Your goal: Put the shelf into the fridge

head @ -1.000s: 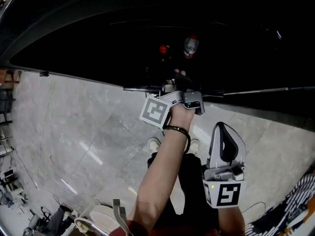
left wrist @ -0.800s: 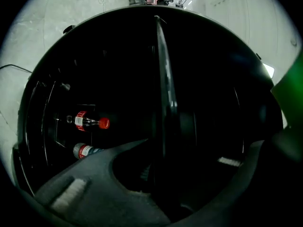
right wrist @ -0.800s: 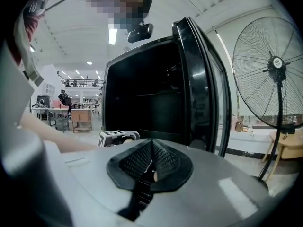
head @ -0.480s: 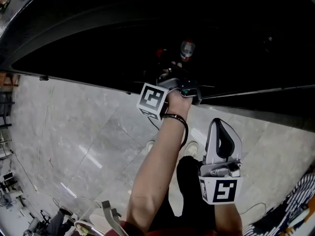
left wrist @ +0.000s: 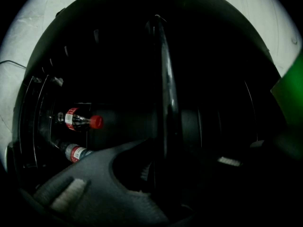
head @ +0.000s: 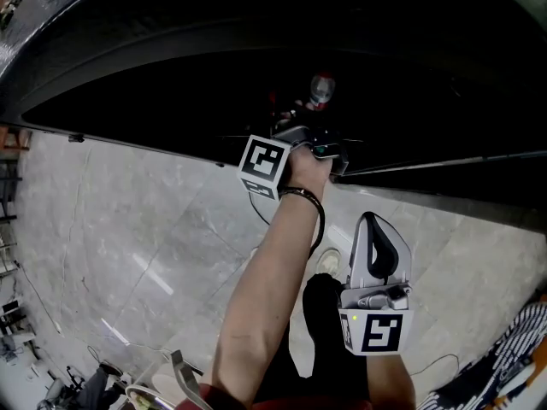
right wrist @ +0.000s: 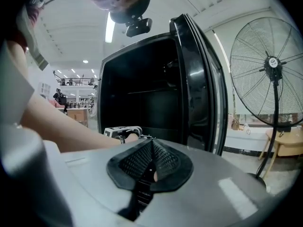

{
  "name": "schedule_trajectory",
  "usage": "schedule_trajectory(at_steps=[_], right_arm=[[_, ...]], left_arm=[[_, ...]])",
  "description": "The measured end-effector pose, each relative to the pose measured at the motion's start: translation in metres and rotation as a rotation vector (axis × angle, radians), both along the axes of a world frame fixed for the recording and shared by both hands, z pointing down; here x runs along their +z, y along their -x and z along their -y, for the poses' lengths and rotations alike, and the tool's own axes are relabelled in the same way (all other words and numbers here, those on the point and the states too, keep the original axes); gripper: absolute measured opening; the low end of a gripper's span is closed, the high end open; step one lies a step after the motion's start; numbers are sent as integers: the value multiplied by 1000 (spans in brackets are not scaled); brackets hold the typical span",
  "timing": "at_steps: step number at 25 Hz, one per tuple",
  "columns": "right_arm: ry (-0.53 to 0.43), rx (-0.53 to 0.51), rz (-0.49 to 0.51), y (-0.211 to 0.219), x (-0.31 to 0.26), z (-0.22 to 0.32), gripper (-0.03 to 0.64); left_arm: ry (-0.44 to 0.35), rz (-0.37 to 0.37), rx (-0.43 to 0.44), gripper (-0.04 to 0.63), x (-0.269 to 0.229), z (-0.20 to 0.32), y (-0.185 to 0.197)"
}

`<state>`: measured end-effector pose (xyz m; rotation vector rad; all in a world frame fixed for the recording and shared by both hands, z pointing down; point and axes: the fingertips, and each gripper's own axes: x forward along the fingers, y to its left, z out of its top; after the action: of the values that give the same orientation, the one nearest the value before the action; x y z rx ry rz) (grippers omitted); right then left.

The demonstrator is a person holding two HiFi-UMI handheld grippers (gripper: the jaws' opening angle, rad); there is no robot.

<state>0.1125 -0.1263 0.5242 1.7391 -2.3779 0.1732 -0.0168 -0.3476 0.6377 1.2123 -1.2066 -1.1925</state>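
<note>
One thin, dark shelf (left wrist: 165,79) shows edge-on in the left gripper view. It runs straight out from the left gripper (left wrist: 163,150), whose fingers are clamped on its near edge with hardly a gap between them. The shelf reaches into the black cavity of the fridge (right wrist: 137,103), and its far end is lost in the dark. Deeper in the fridge, off to one side of the shelf, are two bottles with red labels: one with a red cap (left wrist: 80,121) and a second (left wrist: 75,152) just beside it. From the head view the person's left forearm (head: 265,289) stretches to the fridge's opening, and the marker cube (head: 263,165) sits right at the edge of the fridge's shadow. The right gripper (right wrist: 150,162) is held well back from the fridge, close to the person's body, with its fingers shut together on nothing. Its view looks at the open front of the fridge. A pale stone floor (head: 128,229) spreads in front of the fridge — and a standing fan (right wrist: 272,65) is off to the fridge's right.
</note>
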Motion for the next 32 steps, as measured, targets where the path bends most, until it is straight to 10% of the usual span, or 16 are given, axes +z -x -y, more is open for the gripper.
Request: schedule_trajectory(at_steps=[10, 22, 32], right_arm=[[-6, 12, -10, -3, -6, -3, 2], [-13, -6, -21, 3, -14, -12, 2], [-18, -13, -3, 22, -27, -15, 2]], left_arm=[[5, 1, 12, 33, -2, 1, 0], [16, 135, 139, 286, 2, -16, -3], [72, 220, 207, 288, 19, -89, 10]])
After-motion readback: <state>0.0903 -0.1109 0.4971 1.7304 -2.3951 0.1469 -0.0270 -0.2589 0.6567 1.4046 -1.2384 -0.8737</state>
